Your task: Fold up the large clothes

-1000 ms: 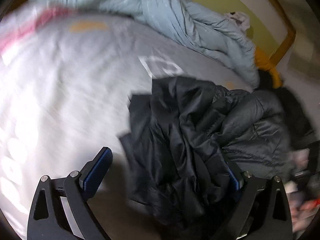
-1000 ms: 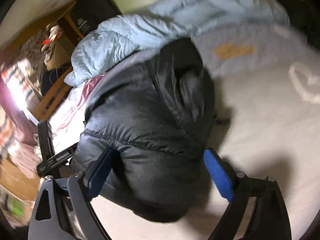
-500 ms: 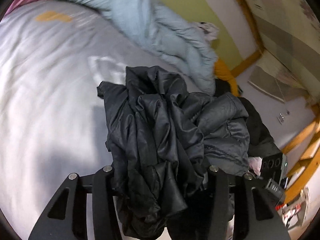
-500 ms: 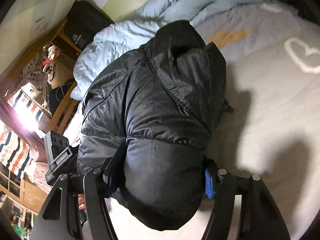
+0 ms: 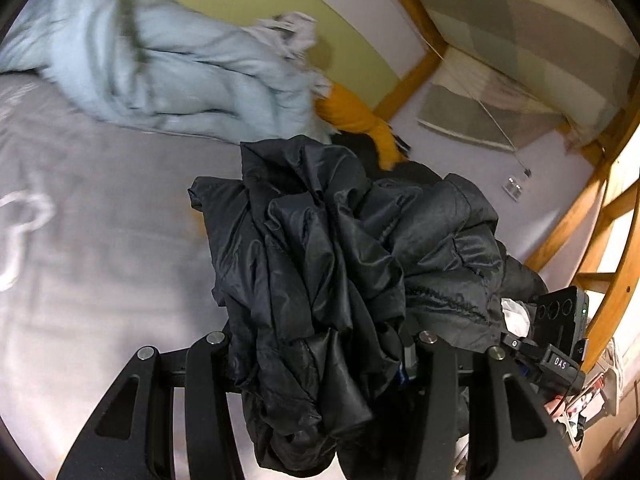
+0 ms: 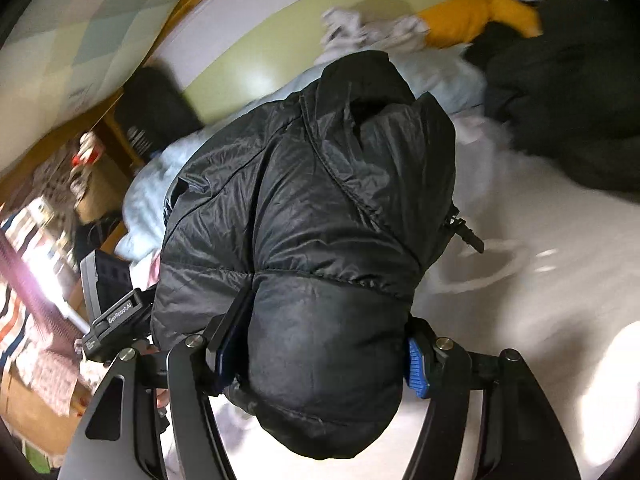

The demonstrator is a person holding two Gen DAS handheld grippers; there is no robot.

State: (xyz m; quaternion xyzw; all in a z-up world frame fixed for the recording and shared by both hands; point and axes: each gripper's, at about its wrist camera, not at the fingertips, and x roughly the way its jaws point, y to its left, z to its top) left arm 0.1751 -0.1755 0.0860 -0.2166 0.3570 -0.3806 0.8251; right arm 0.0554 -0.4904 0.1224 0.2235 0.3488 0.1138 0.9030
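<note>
A bed [image 5: 92,248] with a pale grey sheet fills most of both views and is taken here as the landmark. A white outline drawing is printed on the sheet, seen at the left edge of the left wrist view and to the right of the jacket in the right wrist view.

Along the far side of the bed, against a yellow-green wall, a crumpled pale blue duvet [image 5: 168,76] is heaped. A wooden frame [image 5: 416,76] runs beyond the bed.

A black padded jacket [image 5: 332,264] is held bunched above the bed, gripped at two places. In the left wrist view it hangs in rumpled folds, its shiny lining turned outward. In the right wrist view [image 6: 316,216] a smooth quilted panel faces the camera, and a zip pull [image 6: 466,230] dangles on its right edge.

At the far corner of the bed a yellow garment [image 5: 356,120] lies beside the duvet, with another dark garment [image 6: 568,92] next to it.

The left gripper [image 5: 320,360] is clamped narrowly on a thick wad of the jacket, its pads buried in fabric. The right gripper [image 6: 320,356] is pressed in on a puffy section of the jacket, which bulges between the blue pads [image 6: 416,368].
</note>
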